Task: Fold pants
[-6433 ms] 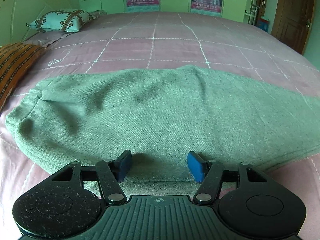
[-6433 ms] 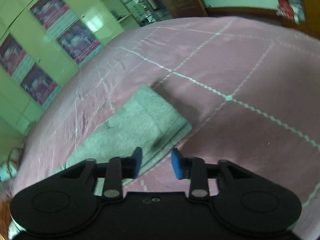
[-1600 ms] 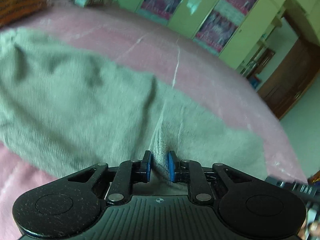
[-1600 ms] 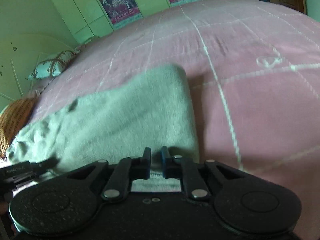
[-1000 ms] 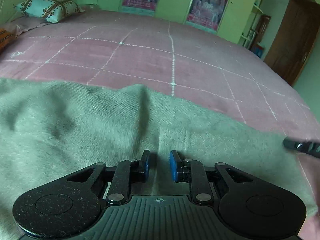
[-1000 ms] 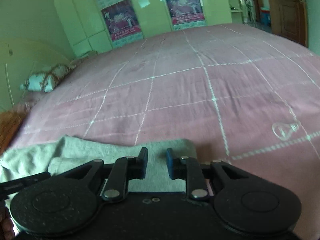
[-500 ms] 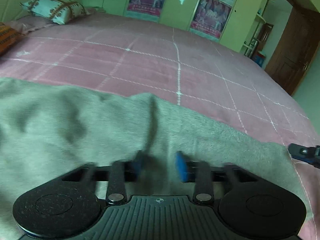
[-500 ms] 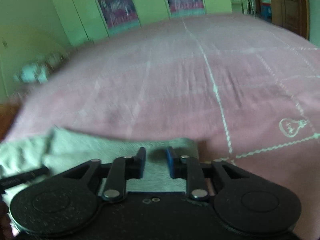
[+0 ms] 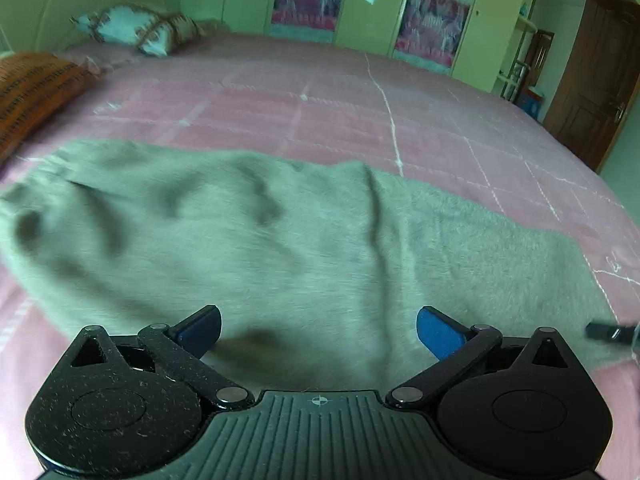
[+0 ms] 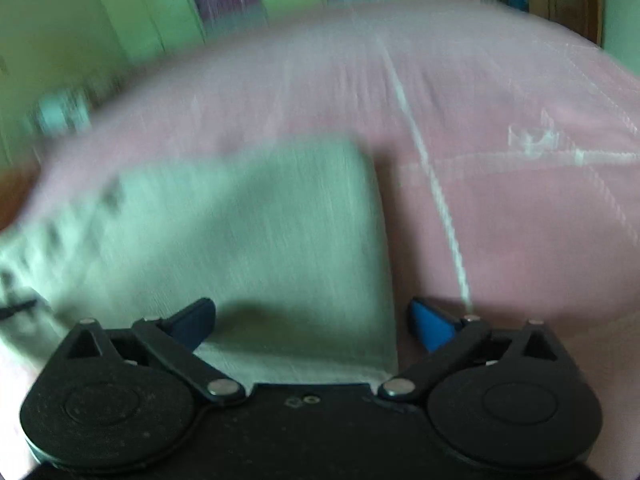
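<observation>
The grey-green pants (image 9: 280, 232) lie folded lengthwise across the pink bedspread (image 9: 360, 120), waistband end at the left. My left gripper (image 9: 318, 330) hovers over their near edge, its jaws opening wide, with cloth below them but nothing pinched. In the blurred right wrist view the pants' leg end (image 10: 280, 232) fills the lower left. My right gripper (image 10: 310, 326) is over its near right corner, jaws also opening wide, with no cloth gripped. The tip of the right gripper (image 9: 608, 332) shows at the right edge of the left wrist view.
A patterned pillow (image 9: 136, 32) and an orange woven mat (image 9: 28, 88) lie at the bed's far left. Green wardrobes with posters (image 9: 428, 12) stand behind, and a brown door (image 9: 596, 80) at the right. Bare bedspread (image 10: 520, 220) stretches right of the pants.
Both grippers went from nearly shut to wide open, letting go of the pants. Both views have drawn back, showing more of the pants lying flat.
</observation>
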`<action>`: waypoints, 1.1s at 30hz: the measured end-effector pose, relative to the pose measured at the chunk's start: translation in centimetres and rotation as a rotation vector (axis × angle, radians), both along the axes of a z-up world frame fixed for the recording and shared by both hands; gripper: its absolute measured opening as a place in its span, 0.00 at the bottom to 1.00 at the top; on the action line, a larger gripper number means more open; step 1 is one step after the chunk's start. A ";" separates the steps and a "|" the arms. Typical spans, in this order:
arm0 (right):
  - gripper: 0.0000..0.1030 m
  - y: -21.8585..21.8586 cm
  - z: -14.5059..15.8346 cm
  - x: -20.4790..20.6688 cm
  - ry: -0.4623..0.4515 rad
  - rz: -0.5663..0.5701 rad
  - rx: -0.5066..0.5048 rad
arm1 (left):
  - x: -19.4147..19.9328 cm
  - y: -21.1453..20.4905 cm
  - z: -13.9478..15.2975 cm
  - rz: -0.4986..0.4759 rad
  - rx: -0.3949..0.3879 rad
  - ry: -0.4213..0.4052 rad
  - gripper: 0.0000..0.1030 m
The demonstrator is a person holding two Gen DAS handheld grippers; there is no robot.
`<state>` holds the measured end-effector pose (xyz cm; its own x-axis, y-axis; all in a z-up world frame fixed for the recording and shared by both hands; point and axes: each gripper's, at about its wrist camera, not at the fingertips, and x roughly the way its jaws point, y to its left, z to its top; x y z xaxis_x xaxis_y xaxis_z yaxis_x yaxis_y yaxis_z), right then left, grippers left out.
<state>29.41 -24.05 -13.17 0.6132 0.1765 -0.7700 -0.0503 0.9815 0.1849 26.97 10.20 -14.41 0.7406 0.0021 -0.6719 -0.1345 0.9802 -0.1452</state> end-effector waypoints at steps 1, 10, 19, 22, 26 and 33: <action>0.93 0.1 0.7 -0.5 -0.031 -0.009 -0.003 | -1.2 1.0 0.3 0.012 0.010 -0.020 1.00; 0.94 0.5 3.9 -3.4 -0.185 -0.014 0.069 | -4.4 17.3 -2.7 0.327 -0.275 -0.046 0.77; 0.93 3.2 3.6 -3.5 -0.196 0.013 0.074 | -0.2 24.2 -7.0 0.355 -0.549 -0.121 0.28; 0.87 5.6 3.8 -2.8 -0.199 0.074 0.061 | -0.5 22.3 -5.8 0.317 -0.441 -0.179 0.28; 0.75 11.1 3.8 -1.6 -0.220 0.206 0.023 | -1.1 23.2 -6.3 0.309 -0.463 -0.171 0.28; 0.80 18.5 -0.2 -0.7 -0.157 0.320 -0.196 | -1.8 22.3 -3.6 0.266 -0.386 -0.181 0.28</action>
